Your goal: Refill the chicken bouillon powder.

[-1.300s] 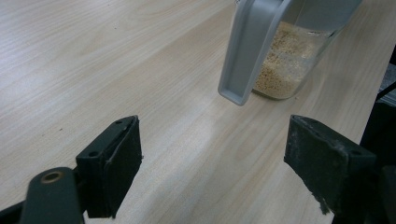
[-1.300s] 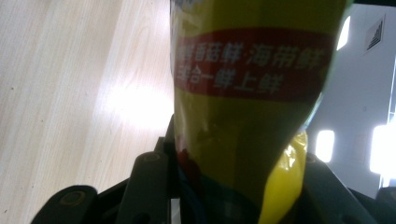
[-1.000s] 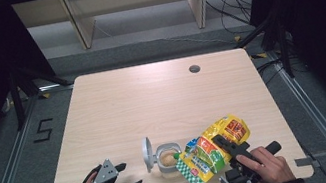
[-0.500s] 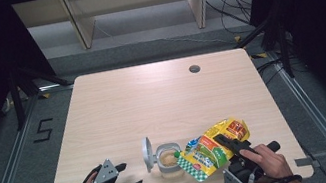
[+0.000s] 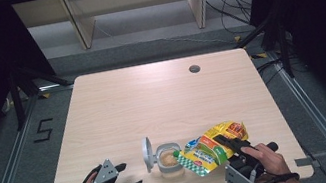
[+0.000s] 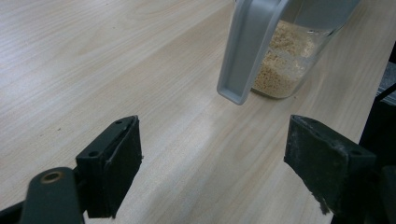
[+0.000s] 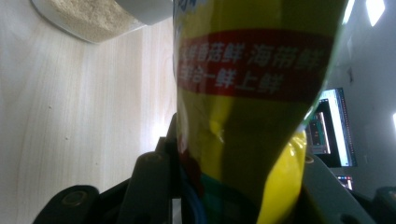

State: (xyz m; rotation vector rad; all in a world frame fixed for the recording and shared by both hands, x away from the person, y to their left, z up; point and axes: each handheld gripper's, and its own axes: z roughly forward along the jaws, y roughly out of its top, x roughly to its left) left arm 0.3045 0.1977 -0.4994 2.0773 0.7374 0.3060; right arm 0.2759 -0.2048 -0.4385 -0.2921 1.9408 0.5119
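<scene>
The right gripper [image 5: 230, 146] is clenched on a yellow seasoning pouch [image 5: 214, 146], tilted with its mouth over the open clear jar [image 5: 168, 158] of tan granules [image 5: 168, 158] at about six o'clock on the wooden table [image 5: 153, 103]. The jar's grey flip lid [image 5: 147, 153] stands open at its nine o'clock side. The left gripper [image 5: 128, 178] rests at seven o'clock, jaws released wide and empty, pointing at the jar
</scene>
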